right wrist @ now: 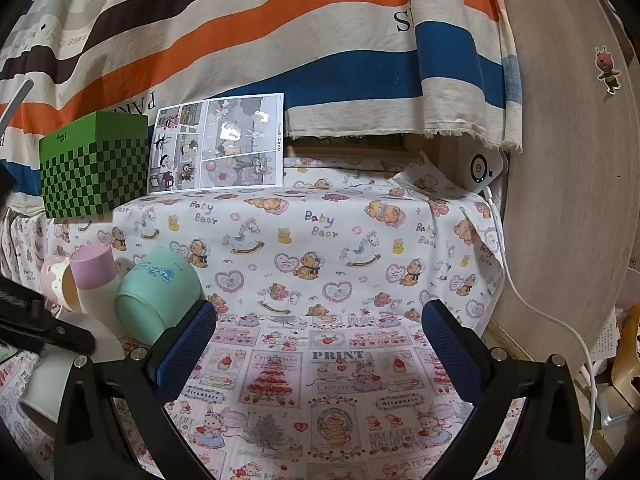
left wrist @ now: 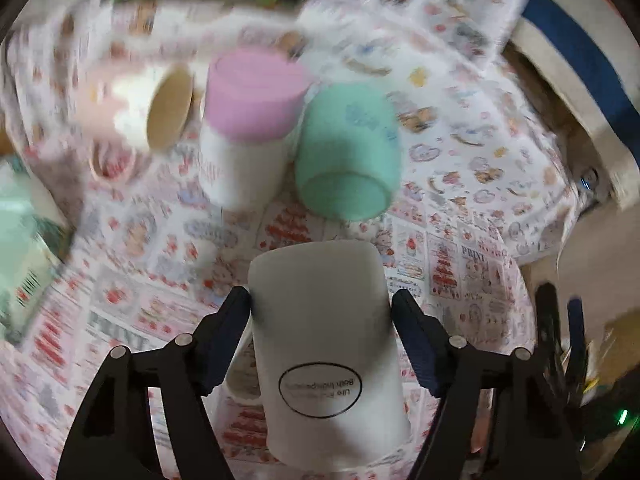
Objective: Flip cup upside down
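Note:
My left gripper (left wrist: pixel 320 300) is shut on a white paper cup (left wrist: pixel 324 340) with an oval printed logo. The cup is tilted, its closed base pointing away from me and its wide mouth toward the camera, above the patterned cloth. In the right wrist view the same cup (right wrist: pixel 60 376) shows at the far left with the left gripper's black arm across it. My right gripper (right wrist: pixel 319 320) is open and empty, low over the cloth, to the right of the other cups.
A mint green cup (left wrist: pixel 348 152) lies on its side, also seen in the right wrist view (right wrist: pixel 158 296). Beside it stand a white bottle with a pink lid (left wrist: pixel 248 120) and a pink-white cup on its side (left wrist: pixel 152 108). A green checkered box (right wrist: pixel 94 164), a comic sheet (right wrist: pixel 216 144) and a white cable (right wrist: pixel 532 300) are behind and right.

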A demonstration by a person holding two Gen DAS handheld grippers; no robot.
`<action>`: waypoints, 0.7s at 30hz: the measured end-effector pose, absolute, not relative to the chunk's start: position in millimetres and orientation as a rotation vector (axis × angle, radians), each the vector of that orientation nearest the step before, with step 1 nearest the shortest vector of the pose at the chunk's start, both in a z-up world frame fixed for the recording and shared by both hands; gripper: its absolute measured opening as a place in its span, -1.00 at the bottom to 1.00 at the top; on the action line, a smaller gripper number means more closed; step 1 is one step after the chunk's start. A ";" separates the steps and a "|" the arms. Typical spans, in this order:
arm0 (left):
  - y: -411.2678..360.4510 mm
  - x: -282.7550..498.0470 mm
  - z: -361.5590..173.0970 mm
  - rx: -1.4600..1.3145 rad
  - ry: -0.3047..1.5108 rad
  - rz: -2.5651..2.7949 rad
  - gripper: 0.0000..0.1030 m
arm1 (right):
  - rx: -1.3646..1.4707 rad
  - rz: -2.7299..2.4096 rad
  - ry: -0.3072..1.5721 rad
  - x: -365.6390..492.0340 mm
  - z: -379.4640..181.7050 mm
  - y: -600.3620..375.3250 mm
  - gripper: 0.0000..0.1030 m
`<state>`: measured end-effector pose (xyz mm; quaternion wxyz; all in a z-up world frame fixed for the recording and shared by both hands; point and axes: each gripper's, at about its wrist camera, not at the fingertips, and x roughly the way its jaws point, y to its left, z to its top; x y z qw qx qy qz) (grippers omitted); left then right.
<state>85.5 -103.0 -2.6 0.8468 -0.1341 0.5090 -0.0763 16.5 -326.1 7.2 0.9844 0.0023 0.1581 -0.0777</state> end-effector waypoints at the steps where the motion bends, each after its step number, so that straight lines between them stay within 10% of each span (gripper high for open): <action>1: -105.0 80.4 4.0 -0.246 1.048 -0.165 0.38 | 0.005 -0.156 0.318 16.6 7.2 -326.1 1.00; 12: -107.5 53.0 34.2 0.006 0.851 -0.119 0.22 | 0.002 -0.161 0.320 16.2 7.0 -323.8 1.00; 14: -109.0 50.7 32.5 0.030 0.824 -0.099 -0.22 | 0.013 -0.172 0.316 14.6 7.1 -326.2 1.00; 15: -111.6 50.0 32.3 0.049 0.819 -0.096 -0.94 | 0.014 -0.175 0.314 14.7 7.7 -327.3 1.00; 21: -112.3 36.6 37.1 0.017 0.777 -0.190 -0.95 | 0.013 -0.170 0.316 14.2 8.2 -327.8 1.00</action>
